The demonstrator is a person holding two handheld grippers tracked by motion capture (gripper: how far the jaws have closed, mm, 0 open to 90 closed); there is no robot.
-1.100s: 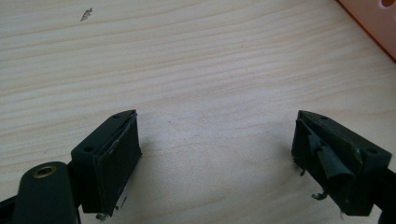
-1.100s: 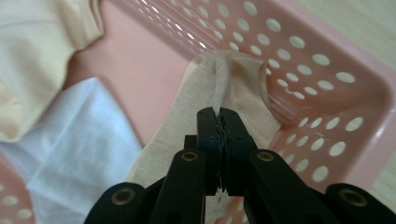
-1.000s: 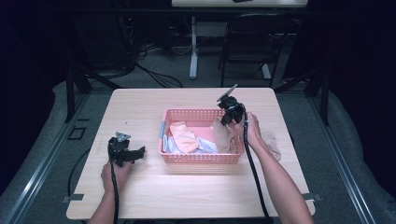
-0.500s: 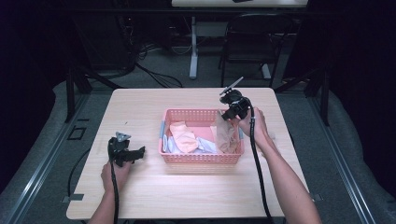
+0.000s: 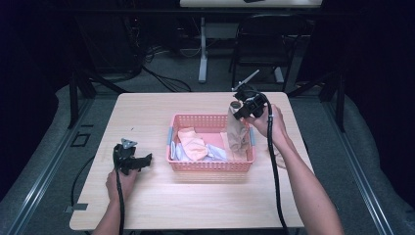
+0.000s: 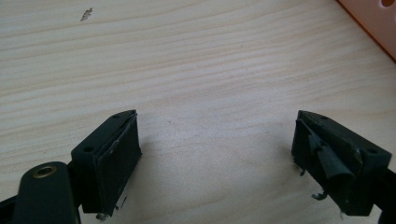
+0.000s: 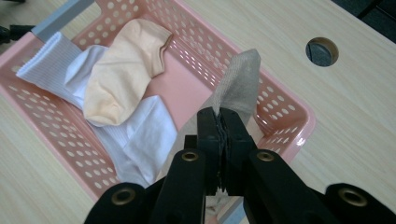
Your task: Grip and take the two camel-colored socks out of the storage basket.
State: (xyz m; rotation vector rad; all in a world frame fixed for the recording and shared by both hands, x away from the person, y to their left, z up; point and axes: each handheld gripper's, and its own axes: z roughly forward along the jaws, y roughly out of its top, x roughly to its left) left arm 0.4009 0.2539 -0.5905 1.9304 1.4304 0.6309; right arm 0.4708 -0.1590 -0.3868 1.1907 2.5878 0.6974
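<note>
We hold the right gripper (image 7: pixel 219 135) above the right end of the pink basket (image 5: pixel 211 165), and its two jaws are clenched on the edge of a grey-brown sock (image 7: pixel 240 84). In the high view the sock (image 5: pixel 238 132) hangs down from the gripper (image 5: pixel 243 109), with its long axis nearly vertical and its lower end inside the basket, against the right wall. So the sock is directly below and slightly in front of the jaws, and in our judgement the coming move depends on this: the sock must go straight up until its lower end clears the rim, and only then sideways to the bare worktop (image 5: pixel 147 112).

Three more pieces lie in the basket (image 7: pixel 289 109), to the left of the hanging sock: a peach sock (image 7: pixel 123 74) on top, and below it a white ribbed sock (image 7: pixel 51 63) and another white sock (image 7: pixel 144 130). They are touching each other, but the grey-brown sock seems apart from them.

The left gripper (image 5: pixel 131 159) rests low over the worktop (image 6: pixel 196 60), left of the basket, and its jaws stand wide apart with nothing between them. A corner of the basket (image 6: pixel 373 21) shows at the upper right of its view. The right hand is clearly the nearer one to the socks.
</note>
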